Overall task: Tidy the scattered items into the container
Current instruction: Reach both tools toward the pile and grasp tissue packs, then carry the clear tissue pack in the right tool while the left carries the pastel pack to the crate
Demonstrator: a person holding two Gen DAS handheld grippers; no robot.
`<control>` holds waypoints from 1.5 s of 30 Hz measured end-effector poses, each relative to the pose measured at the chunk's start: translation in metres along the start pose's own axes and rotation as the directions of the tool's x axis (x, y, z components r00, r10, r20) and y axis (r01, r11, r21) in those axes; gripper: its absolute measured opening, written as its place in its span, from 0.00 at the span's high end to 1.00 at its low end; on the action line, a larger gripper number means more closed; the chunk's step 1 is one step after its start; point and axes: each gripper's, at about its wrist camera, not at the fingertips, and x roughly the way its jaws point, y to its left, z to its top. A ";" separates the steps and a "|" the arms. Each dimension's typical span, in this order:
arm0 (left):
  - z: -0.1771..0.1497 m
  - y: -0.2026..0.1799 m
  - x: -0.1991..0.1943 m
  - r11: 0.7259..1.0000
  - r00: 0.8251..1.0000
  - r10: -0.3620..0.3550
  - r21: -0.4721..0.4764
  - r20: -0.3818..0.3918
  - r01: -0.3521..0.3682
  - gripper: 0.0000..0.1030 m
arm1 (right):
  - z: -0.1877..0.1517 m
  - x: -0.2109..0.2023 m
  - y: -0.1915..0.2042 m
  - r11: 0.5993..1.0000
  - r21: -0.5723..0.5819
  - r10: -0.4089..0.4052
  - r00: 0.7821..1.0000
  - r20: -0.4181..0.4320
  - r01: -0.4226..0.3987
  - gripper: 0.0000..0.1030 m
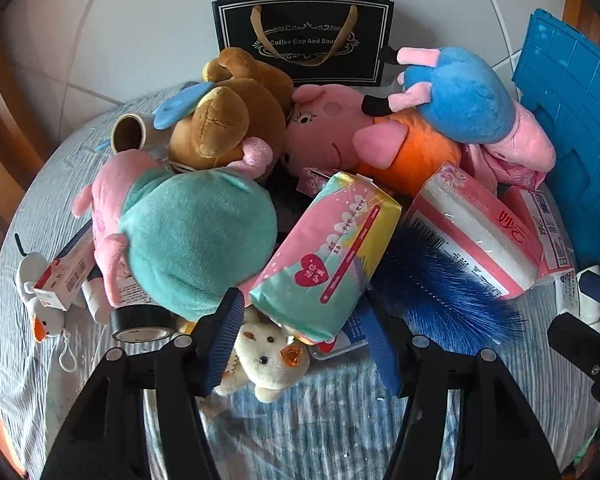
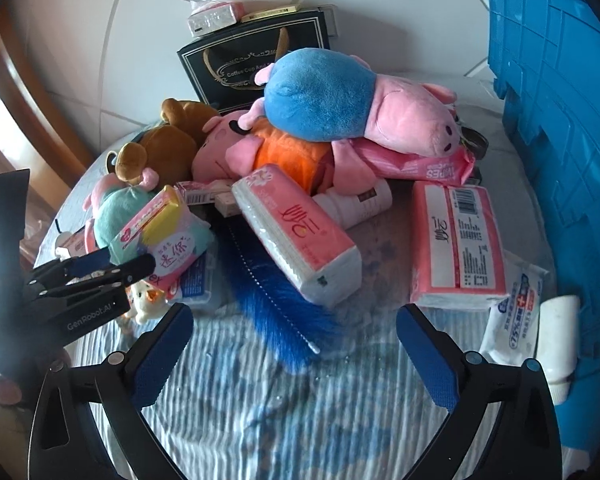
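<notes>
Several plush pigs (image 1: 188, 240) heaped beside blue crate (image 2: 560, 160).

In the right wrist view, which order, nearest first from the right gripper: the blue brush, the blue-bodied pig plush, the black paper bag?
From the right gripper:
1. blue brush, just ahead on the cloth.
2. blue-bodied pig plush, atop the pile.
3. black paper bag, behind, by the wall.

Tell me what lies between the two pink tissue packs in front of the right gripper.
Right wrist view: only bare striped cloth separates the tilted tissue pack from the flat tissue pack; a white bottle lies toward the far end of that gap.
</notes>
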 end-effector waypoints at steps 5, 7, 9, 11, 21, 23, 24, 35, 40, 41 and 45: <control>0.006 -0.012 0.015 1.000 1.000 -0.010 0.011 -0.010 0.010 0.43 | 0.016 0.027 -0.009 1.000 -0.004 -0.019 1.000 -0.003 0.019 0.00; 0.005 -0.017 0.020 1.000 1.000 -0.002 0.011 -0.015 0.002 0.43 | 0.020 0.039 -0.013 1.000 0.001 -0.012 1.000 -0.012 0.012 0.00; 0.004 -0.024 0.022 1.000 1.000 0.005 0.025 -0.011 -0.005 0.43 | 0.023 0.049 -0.016 1.000 0.005 0.012 1.000 -0.019 -0.011 0.00; 0.004 -0.029 0.022 0.999 1.000 0.004 0.033 -0.004 -0.004 0.50 | 0.024 0.058 -0.015 1.000 -0.007 -0.002 1.000 -0.024 0.002 0.01; 0.002 -0.041 0.017 1.000 1.000 0.008 0.025 0.015 -0.009 0.56 | 0.020 0.086 -0.018 1.000 -0.016 0.007 0.999 -0.054 -0.007 0.30; 0.000 -0.044 0.011 1.000 1.000 0.012 0.024 0.025 -0.013 0.56 | 0.018 0.085 -0.018 1.000 -0.016 0.015 0.998 -0.059 -0.016 0.36; -0.002 -0.047 0.008 1.000 0.999 0.014 0.025 0.031 -0.015 0.56 | 0.017 0.084 -0.016 1.000 -0.023 0.008 0.998 -0.068 -0.010 0.40; -0.008 -0.051 -0.065 1.000 0.994 0.005 -0.005 0.107 -0.005 0.56 | 0.014 0.006 -0.007 0.998 -0.041 0.039 0.999 0.030 -0.037 0.51; -0.007 -0.052 -0.114 1.000 0.985 -0.012 0.008 0.174 0.011 0.56 | 0.013 -0.053 0.003 0.998 -0.050 0.047 0.992 0.114 -0.041 0.52; -0.008 -0.053 -0.126 1.000 0.982 -0.018 0.014 0.188 0.016 0.56 | 0.011 -0.065 0.008 0.998 -0.052 0.044 0.990 0.135 -0.037 0.52; -0.013 -0.050 -0.166 0.999 0.968 -0.044 0.029 0.248 0.038 0.56 | 0.011 -0.111 0.027 0.998 -0.059 0.021 0.977 0.211 -0.009 0.52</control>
